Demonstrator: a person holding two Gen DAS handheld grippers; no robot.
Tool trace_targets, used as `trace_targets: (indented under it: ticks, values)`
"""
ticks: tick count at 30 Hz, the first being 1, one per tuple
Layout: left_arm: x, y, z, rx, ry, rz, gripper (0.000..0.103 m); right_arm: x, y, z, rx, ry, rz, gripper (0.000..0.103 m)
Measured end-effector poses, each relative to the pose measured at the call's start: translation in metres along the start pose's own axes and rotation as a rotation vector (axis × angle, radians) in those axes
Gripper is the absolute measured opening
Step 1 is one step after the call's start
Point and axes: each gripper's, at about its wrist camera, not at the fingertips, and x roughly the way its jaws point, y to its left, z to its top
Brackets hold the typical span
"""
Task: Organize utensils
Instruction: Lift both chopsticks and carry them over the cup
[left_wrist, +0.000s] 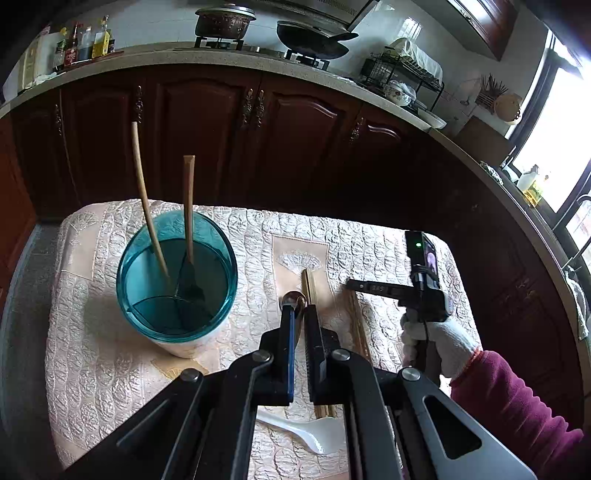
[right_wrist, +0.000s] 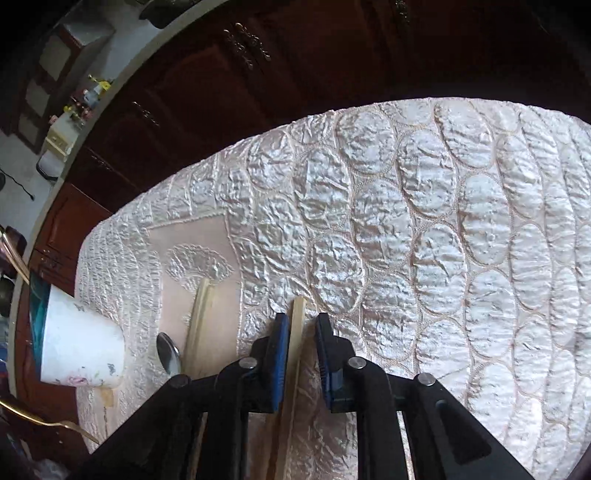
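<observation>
1. While the left gripper (left_wrist: 300, 314) has its fingers nearly closed on a metal spoon (left_wrist: 293, 298), seemingly bound for the cup (left_wrist: 176, 280), two utensils already stand there.
2. Right gripper (right_wrist: 300, 325) straddles a chopstick (right_wrist: 297, 325), fingers partly open, not yet pinching.
3. Another pair of chopsticks (right_wrist: 199, 317) lies on the quilted tabletop (right_wrist: 424, 221); dark cabinets (left_wrist: 258, 129) stand behind.
</observation>
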Motion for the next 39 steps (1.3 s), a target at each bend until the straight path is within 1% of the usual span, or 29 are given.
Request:
trace_targets:
  ticks: [4,9,14,17,23,26,30,33,35,39]
  values:
    - [-0.008,0.003,0.002,-0.005,-0.016,-0.007,0.005,-0.043,0.005,-0.004,-0.02,-0.064,0.046,0.008]
    - [-0.021,0.006,0.005,-0.004,-0.032,-0.003,0.005,-0.106,0.03,-0.022,-0.103,-0.163,0.096,0.007]
    - [-0.042,0.014,0.017,-0.019,-0.068,0.005,0.005,-0.164,0.053,-0.025,-0.168,-0.255,0.135,0.007]
    - [-0.06,0.019,0.026,-0.026,-0.101,0.007,0.005,-0.199,0.068,-0.022,-0.209,-0.304,0.173,0.007]
    - [-0.085,0.03,0.048,-0.026,-0.17,0.041,0.005,-0.247,0.126,-0.002,-0.292,-0.399,0.254,0.007]
    - [-0.089,0.037,0.059,-0.028,-0.188,0.071,0.005,-0.259,0.157,0.011,-0.322,-0.441,0.28,0.007]
    - [-0.084,0.049,0.069,-0.028,-0.192,0.12,0.005,-0.251,0.201,0.028,-0.348,-0.472,0.297,0.007]
    - [-0.074,0.059,0.073,-0.032,-0.179,0.156,0.005,-0.24,0.235,0.041,-0.374,-0.479,0.308,0.007]
    - [-0.065,0.065,0.074,-0.032,-0.17,0.183,0.005,-0.231,0.255,0.047,-0.392,-0.486,0.3,0.007]
    - [-0.044,0.081,0.073,-0.052,-0.136,0.208,0.005,-0.204,0.286,0.06,-0.398,-0.485,0.297,0.007]
